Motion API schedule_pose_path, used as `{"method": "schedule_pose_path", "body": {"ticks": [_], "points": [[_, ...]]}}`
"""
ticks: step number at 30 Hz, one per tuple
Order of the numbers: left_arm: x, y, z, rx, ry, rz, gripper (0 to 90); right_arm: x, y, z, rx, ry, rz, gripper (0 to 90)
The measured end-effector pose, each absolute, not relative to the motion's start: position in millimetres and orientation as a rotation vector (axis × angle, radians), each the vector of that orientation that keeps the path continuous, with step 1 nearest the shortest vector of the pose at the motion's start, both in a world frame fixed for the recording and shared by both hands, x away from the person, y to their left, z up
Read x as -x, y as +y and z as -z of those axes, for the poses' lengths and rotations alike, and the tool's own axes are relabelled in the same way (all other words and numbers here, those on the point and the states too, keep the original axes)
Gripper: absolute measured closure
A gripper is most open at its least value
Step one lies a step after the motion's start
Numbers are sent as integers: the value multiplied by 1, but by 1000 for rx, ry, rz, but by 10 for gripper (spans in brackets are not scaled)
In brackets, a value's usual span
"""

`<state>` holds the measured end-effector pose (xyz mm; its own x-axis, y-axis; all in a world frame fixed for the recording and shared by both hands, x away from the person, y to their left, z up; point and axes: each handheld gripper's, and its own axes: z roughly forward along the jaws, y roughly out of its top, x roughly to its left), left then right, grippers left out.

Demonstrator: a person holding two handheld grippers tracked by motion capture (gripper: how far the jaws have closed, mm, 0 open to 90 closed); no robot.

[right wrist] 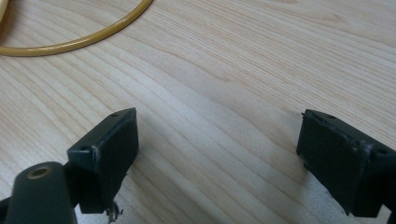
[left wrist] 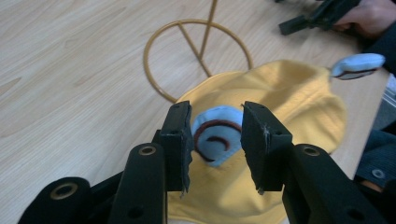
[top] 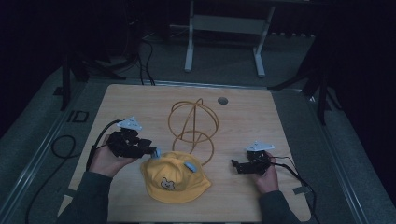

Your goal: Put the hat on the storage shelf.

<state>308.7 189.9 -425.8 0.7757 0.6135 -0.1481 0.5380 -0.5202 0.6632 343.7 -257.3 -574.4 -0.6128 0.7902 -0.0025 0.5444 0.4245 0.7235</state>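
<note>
The yellow cloth bear-face hat (top: pixel 175 178), lying at the table's near edge, has its pale-blue felt ear (left wrist: pixel 215 135) framed, unpinched, between the parted jaws of the nearer left gripper (left wrist: pixel 215 140).

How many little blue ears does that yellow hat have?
2. One blue ear sits between the jaws of the left hand-held gripper, at the hat's left side. The other ear sticks up on the crown's right side. None seems hidden.
</note>
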Motion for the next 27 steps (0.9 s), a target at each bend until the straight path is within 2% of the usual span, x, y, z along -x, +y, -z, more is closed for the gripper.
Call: {"method": "schedule_pose_path", "body": {"ticks": [27], "points": [[-304,163,406,-2367,711,-85,633,-344,-257,574,-1144,2342,-1000,126]]}}
